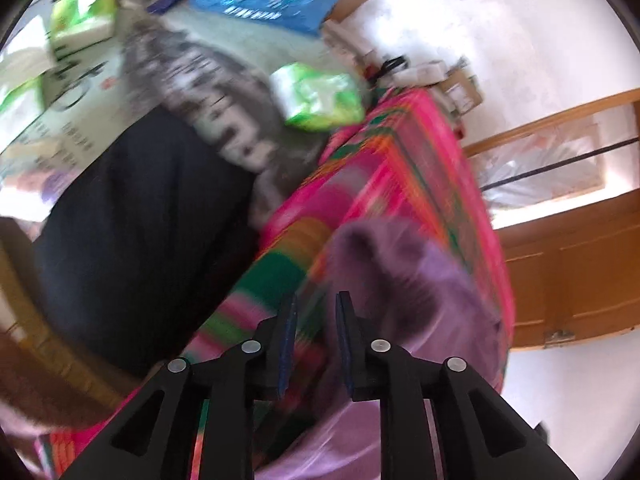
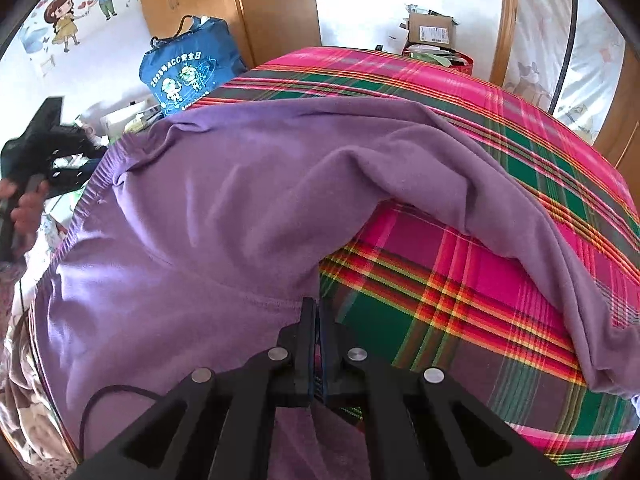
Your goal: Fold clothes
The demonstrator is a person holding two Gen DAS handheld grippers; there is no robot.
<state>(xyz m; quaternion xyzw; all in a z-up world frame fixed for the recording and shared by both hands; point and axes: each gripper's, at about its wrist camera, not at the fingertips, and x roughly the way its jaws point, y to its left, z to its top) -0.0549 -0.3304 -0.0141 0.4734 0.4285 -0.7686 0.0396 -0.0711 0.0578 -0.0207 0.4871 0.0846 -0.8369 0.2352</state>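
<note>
A purple garment with an elastic waistband lies spread over a bed covered in pink, green and red plaid cloth. One long part of it trails off to the right. My right gripper is shut on the garment's near hem. The left wrist view is blurred. In it my left gripper stands open with a clear gap and nothing between the fingers, just above the plaid cloth. A bunched part of the purple garment lies just beyond it to the right.
A black garment and a grey patterned cloth lie left of the bed, with green tissue packs nearby. A blue bag stands by a wooden wardrobe. A person's hand shows at the left edge.
</note>
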